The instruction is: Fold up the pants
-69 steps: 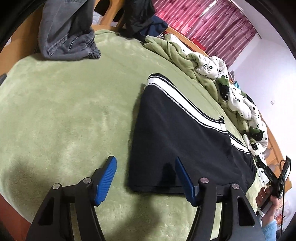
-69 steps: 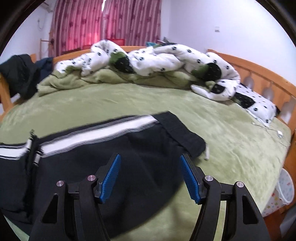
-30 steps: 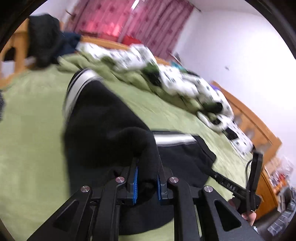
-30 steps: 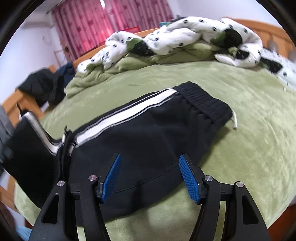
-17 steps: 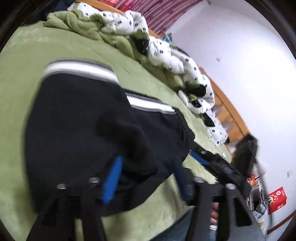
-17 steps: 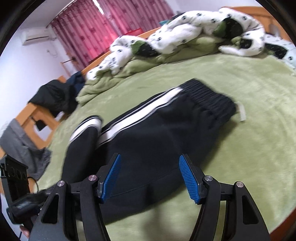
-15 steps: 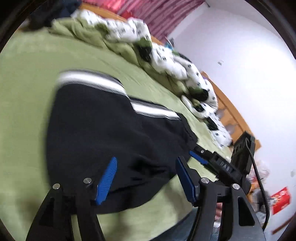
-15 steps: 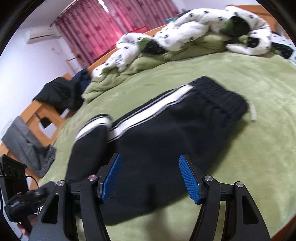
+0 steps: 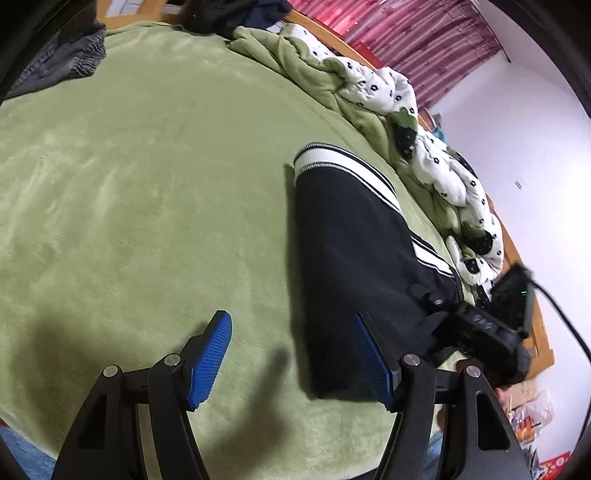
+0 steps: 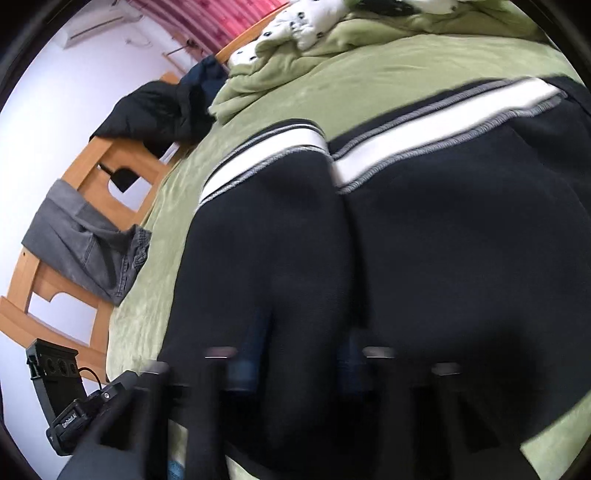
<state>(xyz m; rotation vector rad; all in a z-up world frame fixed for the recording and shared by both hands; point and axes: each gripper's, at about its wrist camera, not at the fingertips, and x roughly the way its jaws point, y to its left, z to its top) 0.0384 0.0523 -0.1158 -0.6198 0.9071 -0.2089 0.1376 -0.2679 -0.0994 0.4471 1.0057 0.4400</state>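
Four fingers (image 9: pixel 212 354), one pants (image 9: pixel 351 258)

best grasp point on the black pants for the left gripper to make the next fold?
Probably the near left corner of the black pants, approached from the bare green blanket side. The left gripper is open beside that edge, and the folded stack ends there in a straight, exposed edge, so one finger can slide beneath.

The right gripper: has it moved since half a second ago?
Yes. The right gripper has dropped closer onto the black pants; the quilt, earlier high across this view, now sits at the top edge.
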